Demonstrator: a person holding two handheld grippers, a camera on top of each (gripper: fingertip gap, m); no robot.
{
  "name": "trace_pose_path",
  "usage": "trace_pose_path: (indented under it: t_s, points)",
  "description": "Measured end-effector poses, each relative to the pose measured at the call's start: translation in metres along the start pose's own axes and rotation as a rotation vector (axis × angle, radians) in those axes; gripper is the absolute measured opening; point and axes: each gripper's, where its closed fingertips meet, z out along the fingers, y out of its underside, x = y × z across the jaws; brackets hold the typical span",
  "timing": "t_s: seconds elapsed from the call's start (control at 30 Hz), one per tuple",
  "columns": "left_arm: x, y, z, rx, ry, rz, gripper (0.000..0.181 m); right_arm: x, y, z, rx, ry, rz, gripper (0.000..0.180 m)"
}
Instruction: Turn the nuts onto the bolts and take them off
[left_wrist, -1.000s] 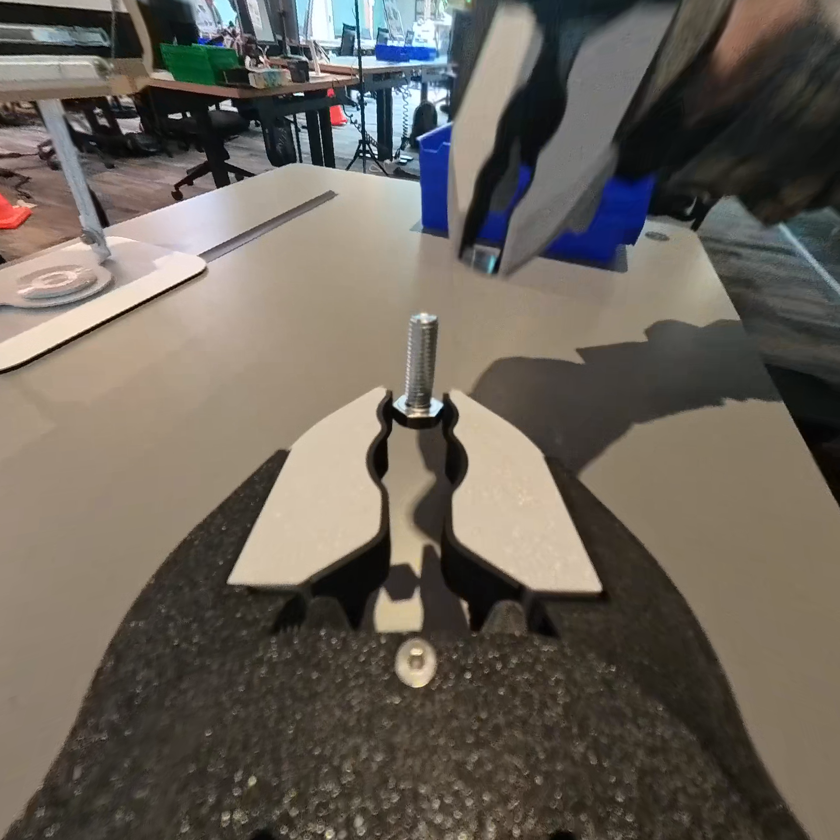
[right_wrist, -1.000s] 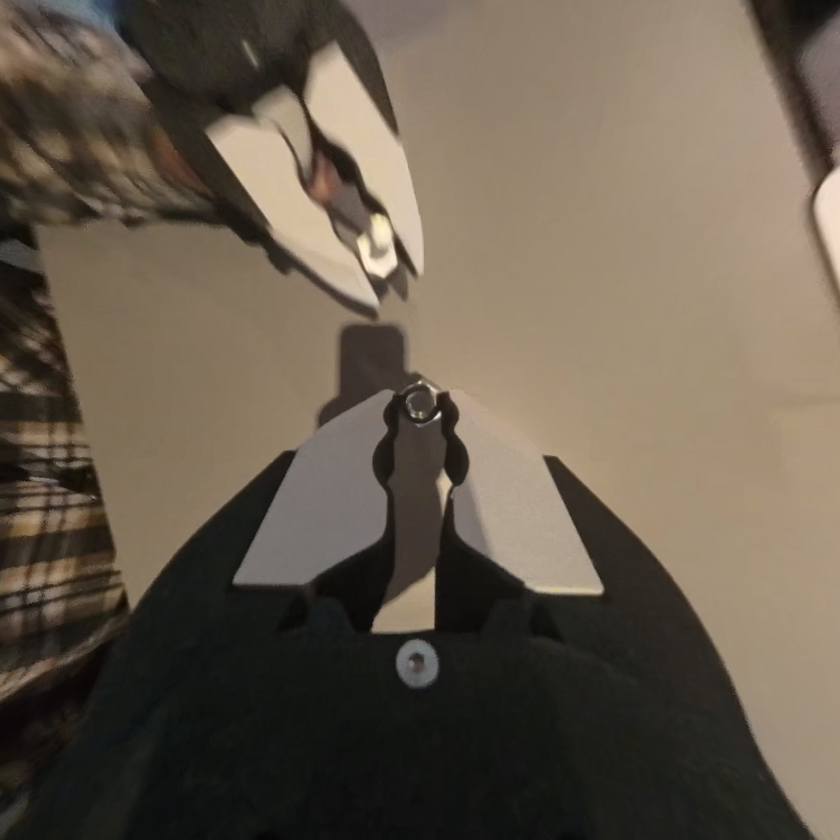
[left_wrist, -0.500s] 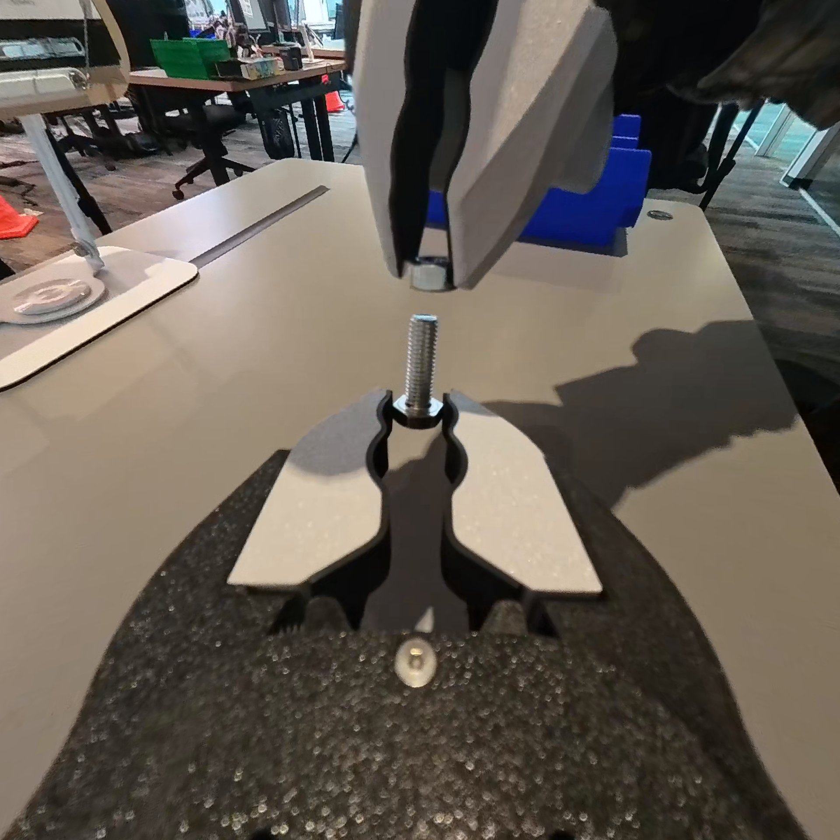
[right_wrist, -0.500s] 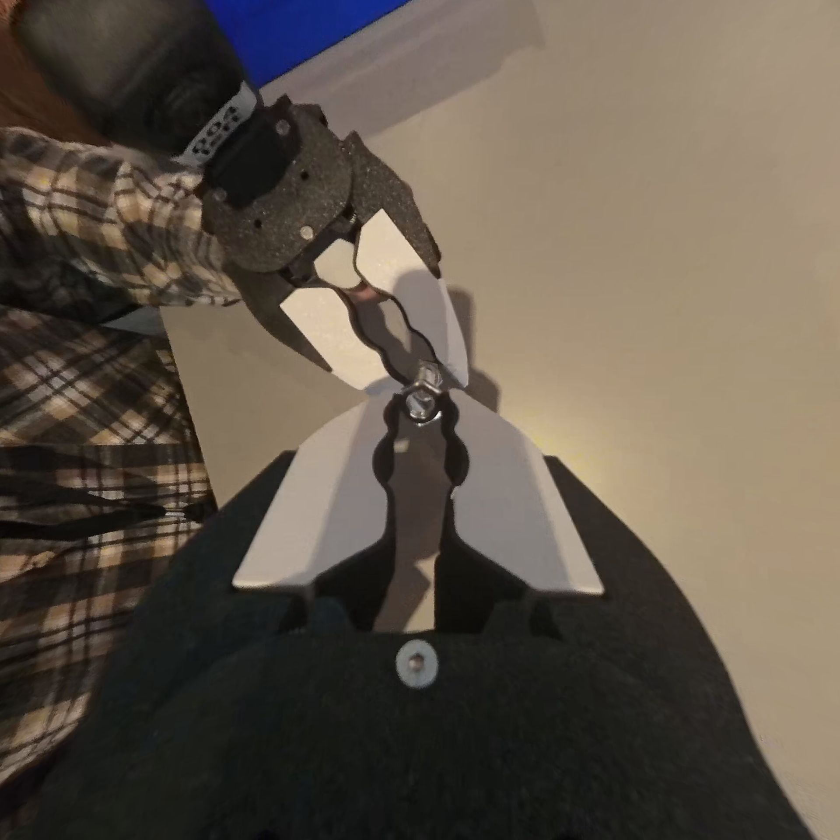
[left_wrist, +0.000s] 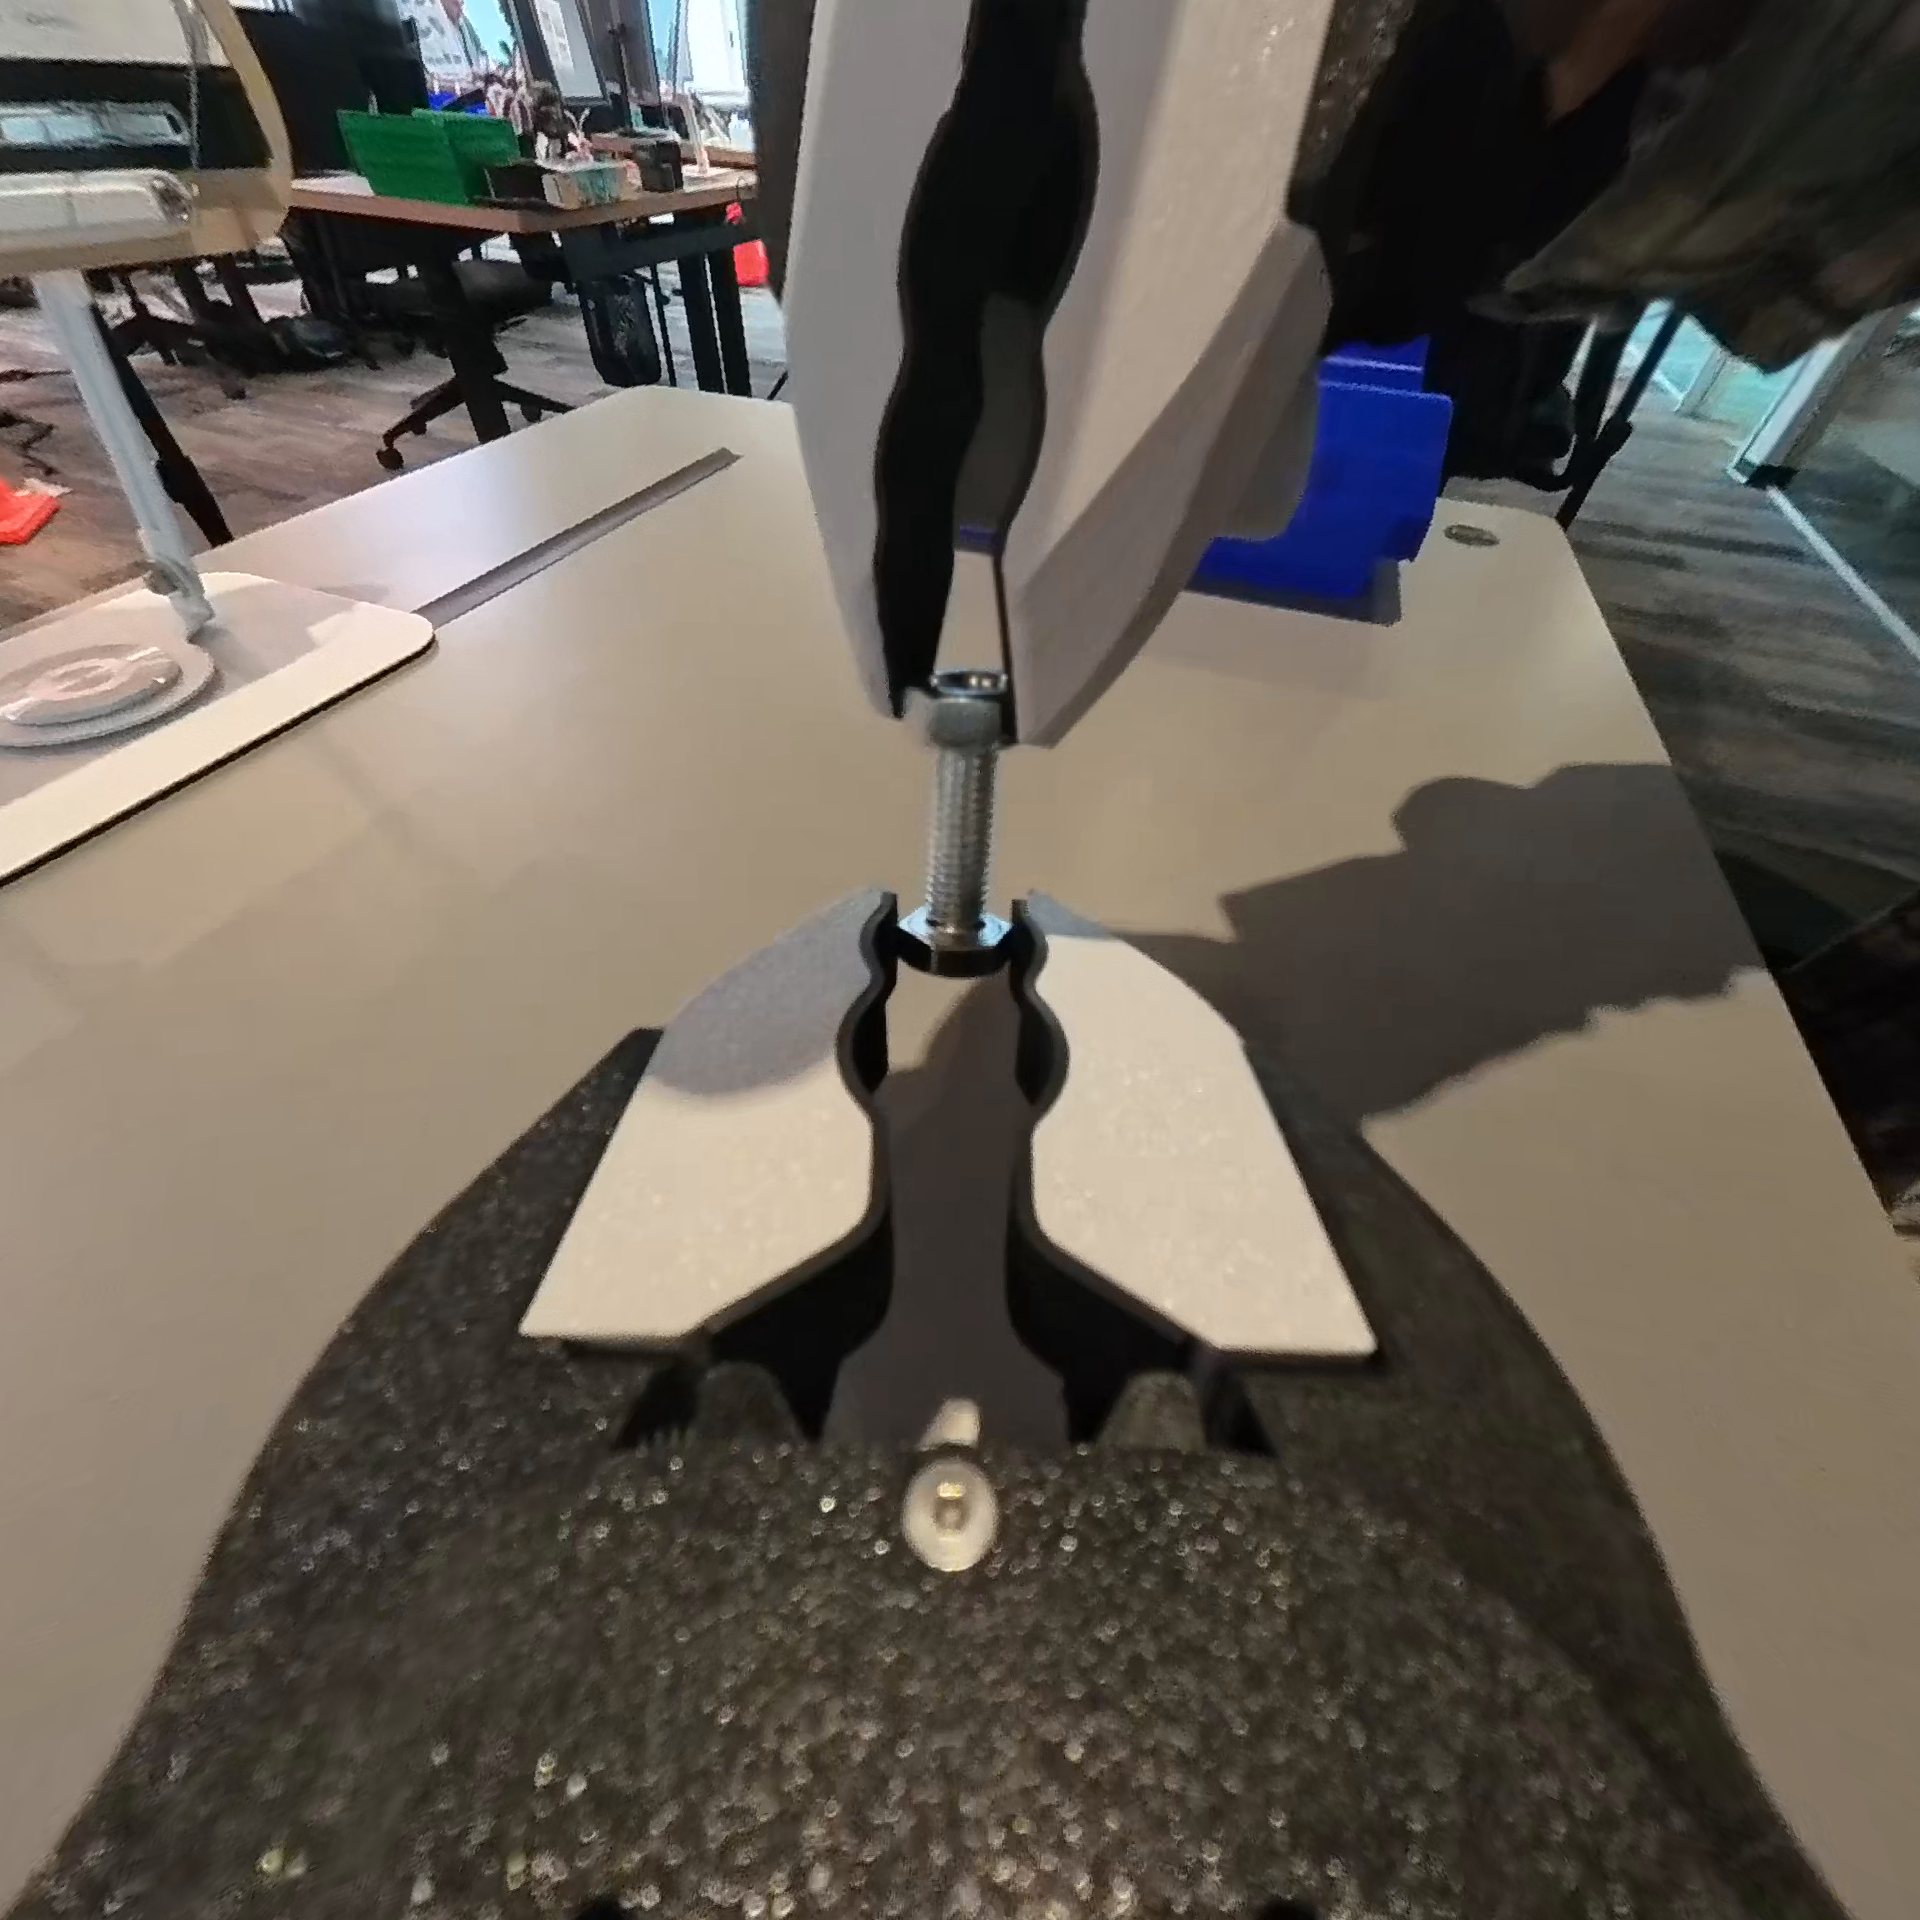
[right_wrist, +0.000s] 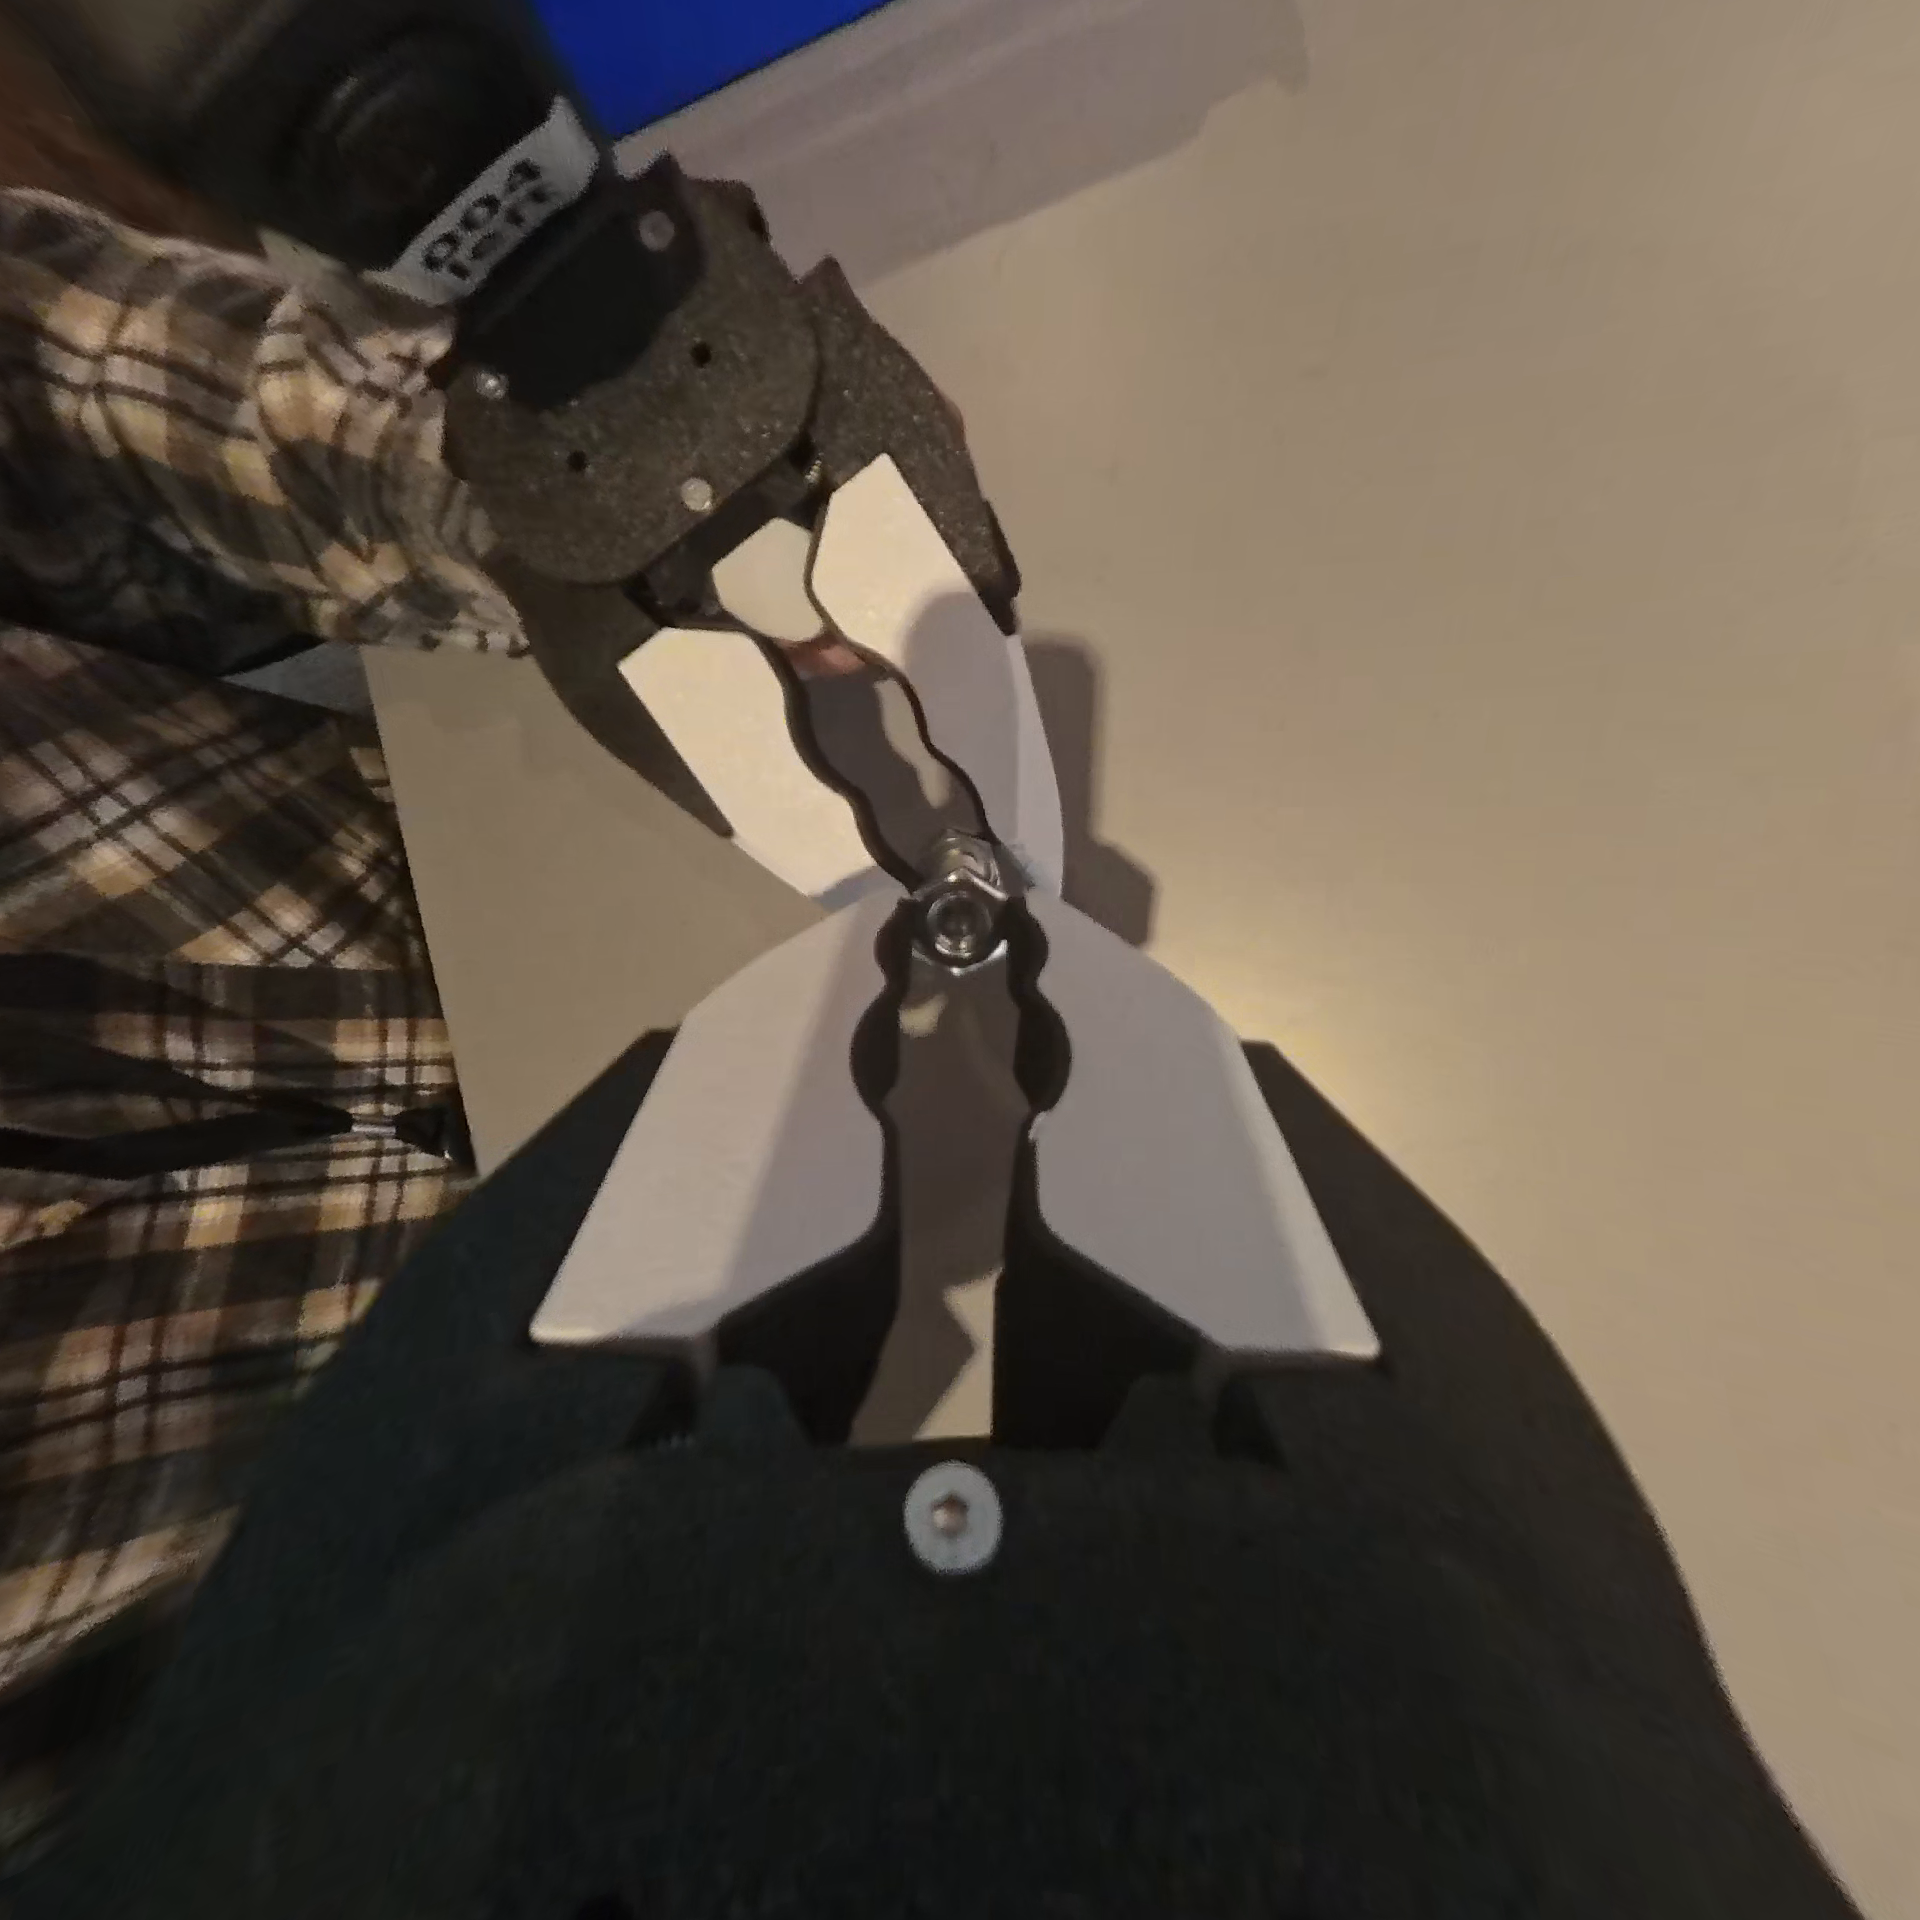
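Note:
A steel bolt (left_wrist: 962, 821) stands upright, thread up, with its hex head (left_wrist: 952, 948) clamped between the tips of my left gripper (left_wrist: 952, 940). My right gripper (right_wrist: 958, 930) points straight down and is shut on a steel nut (right_wrist: 958, 925). In the left wrist view the right gripper (left_wrist: 956, 698) comes from above and holds the nut (left_wrist: 966, 694) on the top end of the bolt. In the right wrist view the left gripper (right_wrist: 961, 862) reaches in from the upper left, with the bolt end seen through the nut.
A blue bin (left_wrist: 1340, 488) stands at the far side of the beige table (left_wrist: 416, 883). A white lamp base (left_wrist: 156, 675) sits at the table's left. A person's plaid sleeve (right_wrist: 208, 468) fills the left of the right wrist view. My left and right fingertips are right by each other.
My right gripper has swung in over the bolt and come down, bringing the nut from up and right onto the bolt's top end. The left gripper has kept the bolt still.

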Motion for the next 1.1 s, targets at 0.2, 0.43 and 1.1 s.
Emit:
trace_pose_path:
  t_s: [0.2,0.43,1.1]
  points:
    - [0.004,-0.011,-0.005,0.072,0.02,0.021,0.019,-0.006,-0.004,-0.007,0.057,-0.062,-0.186,0.017]
    - [0.007,-0.02,-0.011,0.139,0.031,0.052,0.019,-0.014,-0.009,-0.014,0.142,-0.122,-0.426,0.017]
    - [0.016,-0.025,-0.012,0.167,0.049,0.101,0.02,-0.025,-0.008,-0.017,0.216,-0.224,-0.659,0.017]
